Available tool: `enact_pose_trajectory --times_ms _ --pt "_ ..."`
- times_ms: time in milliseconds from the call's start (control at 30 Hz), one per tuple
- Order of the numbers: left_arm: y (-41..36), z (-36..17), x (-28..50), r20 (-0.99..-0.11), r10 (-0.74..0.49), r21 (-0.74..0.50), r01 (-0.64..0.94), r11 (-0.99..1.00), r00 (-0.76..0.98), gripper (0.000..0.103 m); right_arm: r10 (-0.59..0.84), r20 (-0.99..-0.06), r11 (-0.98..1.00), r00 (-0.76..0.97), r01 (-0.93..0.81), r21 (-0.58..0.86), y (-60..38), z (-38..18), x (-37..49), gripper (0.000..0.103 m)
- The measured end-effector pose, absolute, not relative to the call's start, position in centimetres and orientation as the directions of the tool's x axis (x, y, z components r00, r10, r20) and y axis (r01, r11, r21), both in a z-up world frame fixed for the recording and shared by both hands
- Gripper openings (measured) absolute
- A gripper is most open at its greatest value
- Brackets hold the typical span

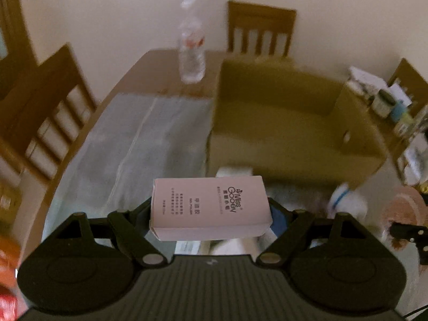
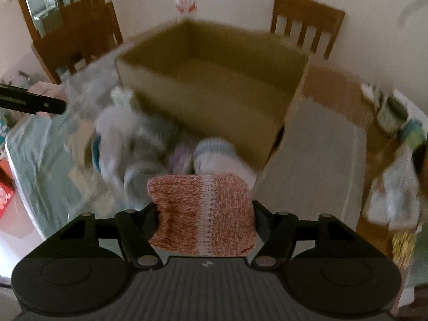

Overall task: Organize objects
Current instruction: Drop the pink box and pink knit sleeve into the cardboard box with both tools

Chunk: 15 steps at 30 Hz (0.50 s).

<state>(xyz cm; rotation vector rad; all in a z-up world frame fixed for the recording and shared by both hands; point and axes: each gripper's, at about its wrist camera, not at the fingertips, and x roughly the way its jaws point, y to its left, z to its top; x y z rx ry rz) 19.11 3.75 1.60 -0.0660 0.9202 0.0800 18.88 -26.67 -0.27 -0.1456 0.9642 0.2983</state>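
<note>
My left gripper (image 1: 211, 208) is shut on a pale pink "Miss Gooey" carton (image 1: 210, 207), held level above the table in front of an open cardboard box (image 1: 294, 123). My right gripper (image 2: 204, 214) is shut on a rolled orange-and-white knit sock (image 2: 203, 214), held just short of the same cardboard box (image 2: 214, 80). The box looks empty inside. A pile of white, blue and lilac socks (image 2: 171, 144) lies against the box's near wall. The right gripper and its sock (image 1: 401, 214) also show at the right edge of the left wrist view.
A clear water bottle (image 1: 191, 50) stands behind the box on the wooden table (image 1: 165, 61). A pale cloth (image 1: 128, 144) covers the near table. Wooden chairs (image 1: 260, 32) stand around. Jars and small bottles (image 1: 388, 99) crowd the right side. Red packaging (image 2: 4, 192) lies at far left.
</note>
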Motion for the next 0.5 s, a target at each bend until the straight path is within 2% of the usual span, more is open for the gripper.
enact_pose_trajectory --times_ms 200,300,333,400,433,500 --pt "1.4 3.6 25.6 -0.751 -0.007 -0.013 -0.005 1.000 0.661 0.083 0.184 -0.768 0.949 0.613 -0.316 -0.024 -26.2 2.7 23.7 0.074" --pt "0.5 4.0 28.1 -0.730 0.012 0.012 -0.004 1.000 0.684 0.084 0.186 -0.746 0.951 0.639 -0.308 -0.027 -25.9 3.5 26.5 0.074" --pt "0.2 4.1 28.8 -0.722 0.010 0.020 0.006 1.000 0.692 0.088 0.188 -0.745 0.952 0.640 -0.305 -0.021 -25.7 3.6 27.4 0.075" --pt "-0.3 4.3 29.6 -0.709 0.010 0.027 0.013 1.000 0.705 0.095 0.190 -0.743 0.953 0.642 -0.303 -0.019 -25.3 3.5 29.1 0.081" --pt "-0.4 4.4 29.9 -0.699 0.011 0.027 0.011 1.000 0.715 0.099 0.184 -0.738 0.954 0.649 -0.298 -0.023 -25.1 3.5 29.6 0.088" --pt "-0.3 4.3 30.1 -0.697 0.016 0.025 0.002 1.000 0.717 0.100 0.174 -0.729 0.957 0.663 -0.289 -0.034 -24.9 3.3 30.1 0.100"
